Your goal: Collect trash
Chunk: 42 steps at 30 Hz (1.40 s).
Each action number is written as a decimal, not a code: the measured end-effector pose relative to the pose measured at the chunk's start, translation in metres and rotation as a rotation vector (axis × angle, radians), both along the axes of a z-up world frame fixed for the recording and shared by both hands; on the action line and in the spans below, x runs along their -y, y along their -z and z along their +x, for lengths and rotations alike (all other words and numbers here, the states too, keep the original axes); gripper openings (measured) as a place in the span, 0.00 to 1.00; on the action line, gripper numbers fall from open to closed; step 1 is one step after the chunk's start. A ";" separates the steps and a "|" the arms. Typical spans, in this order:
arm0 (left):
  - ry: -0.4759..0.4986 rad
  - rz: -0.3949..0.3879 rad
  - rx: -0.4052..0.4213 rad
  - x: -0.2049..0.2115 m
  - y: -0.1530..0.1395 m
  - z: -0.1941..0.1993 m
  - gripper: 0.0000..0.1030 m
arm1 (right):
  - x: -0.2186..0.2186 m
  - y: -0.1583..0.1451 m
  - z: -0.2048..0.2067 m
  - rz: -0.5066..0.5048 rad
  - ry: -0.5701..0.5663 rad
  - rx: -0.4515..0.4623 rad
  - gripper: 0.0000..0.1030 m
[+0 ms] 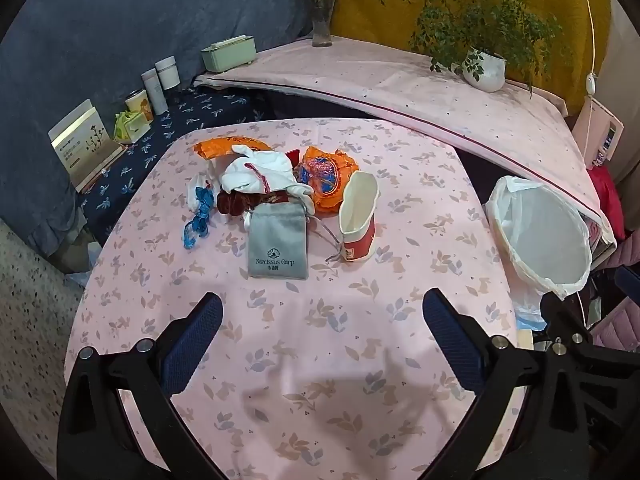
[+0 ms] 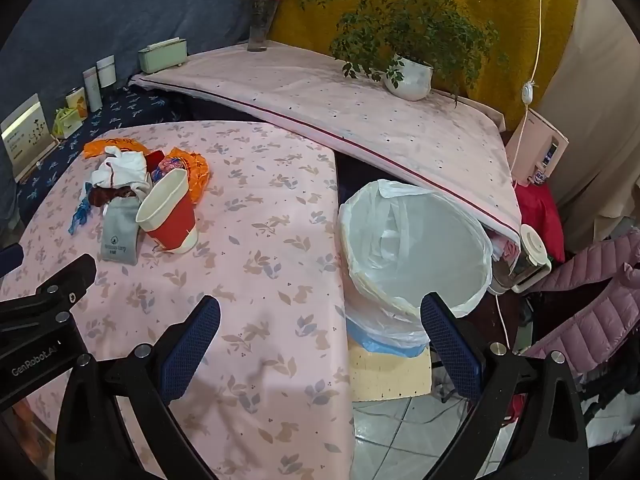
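Observation:
A heap of trash lies at the far side of the pink table (image 1: pixel 320 360): a squashed red and white paper cup (image 1: pixel 357 220), a grey drawstring pouch (image 1: pixel 278 246), white cloth (image 1: pixel 256 172), orange wrappers (image 1: pixel 326 174), a dark red scrap (image 1: pixel 234 202) and blue plastic (image 1: pixel 198 220). A white-lined bin (image 1: pixel 540 236) stands off the table's right edge. My left gripper (image 1: pixel 322 308) is open and empty, short of the pouch. My right gripper (image 2: pixel 320 312) is open and empty over the table's right edge, beside the bin (image 2: pixel 416 248). The cup (image 2: pixel 170 212) and pouch (image 2: pixel 120 232) lie far left there.
A second pink-covered surface (image 1: pixel 400 88) behind holds a potted plant (image 1: pixel 484 68), a flower vase (image 1: pixel 322 24) and a green box (image 1: pixel 228 54). Jars and cards stand on a dark blue cloth (image 1: pixel 180 120) at left. A pink jacket (image 2: pixel 592 300) hangs at right.

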<state>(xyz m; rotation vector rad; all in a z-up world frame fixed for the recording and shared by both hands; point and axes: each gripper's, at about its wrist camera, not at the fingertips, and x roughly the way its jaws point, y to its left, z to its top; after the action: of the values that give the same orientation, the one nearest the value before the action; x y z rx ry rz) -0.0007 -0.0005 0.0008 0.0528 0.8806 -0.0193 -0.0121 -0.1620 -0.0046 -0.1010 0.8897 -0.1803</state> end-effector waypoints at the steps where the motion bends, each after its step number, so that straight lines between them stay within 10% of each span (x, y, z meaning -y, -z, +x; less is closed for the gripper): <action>1: 0.001 0.003 0.002 0.000 0.000 0.000 0.93 | 0.000 0.000 0.000 0.000 0.000 -0.001 0.93; 42: 0.000 0.007 -0.001 0.002 0.000 0.001 0.92 | 0.011 0.004 -0.001 0.007 0.023 0.005 0.93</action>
<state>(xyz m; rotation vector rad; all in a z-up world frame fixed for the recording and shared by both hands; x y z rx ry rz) 0.0002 -0.0030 0.0010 0.0596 0.8819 -0.0159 -0.0130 -0.1733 -0.0089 -0.0840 0.8867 -0.1988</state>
